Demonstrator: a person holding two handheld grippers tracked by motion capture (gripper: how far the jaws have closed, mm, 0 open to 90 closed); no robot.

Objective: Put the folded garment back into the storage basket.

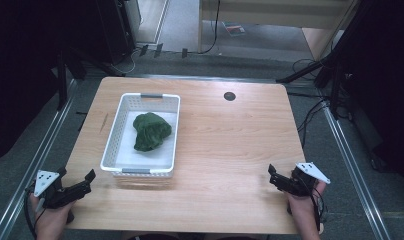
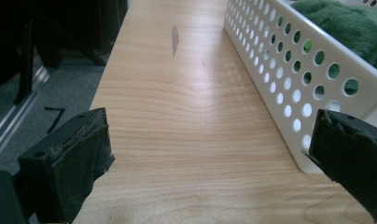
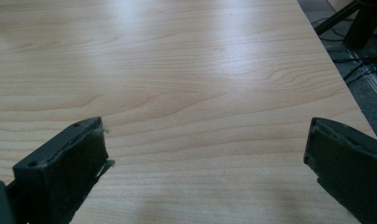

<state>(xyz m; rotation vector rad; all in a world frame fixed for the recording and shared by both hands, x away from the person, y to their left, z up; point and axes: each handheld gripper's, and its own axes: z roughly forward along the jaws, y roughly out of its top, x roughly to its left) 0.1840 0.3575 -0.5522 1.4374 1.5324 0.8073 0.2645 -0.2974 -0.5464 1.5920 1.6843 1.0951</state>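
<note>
A crumpled green cloth (image 1: 151, 131) lies in the far half of a white perforated basket (image 1: 113, 140), which sits left of centre on the wooden surface (image 1: 230, 150). The left tool (image 1: 80, 186) hovers at the near left corner, just beside the basket, jaws apart. The right tool (image 1: 276, 176) sits near right, jaws apart over bare wood.

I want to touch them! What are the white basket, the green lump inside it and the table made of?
The white basket looks like smooth moulded plastic, with neat round holes punched through its walls. The green lump seems to be soft, fuzzy cloth, crumpled in folds. The table looks like pale wood, or a wood-print top; the grain lines show, with a slight shine.
</note>
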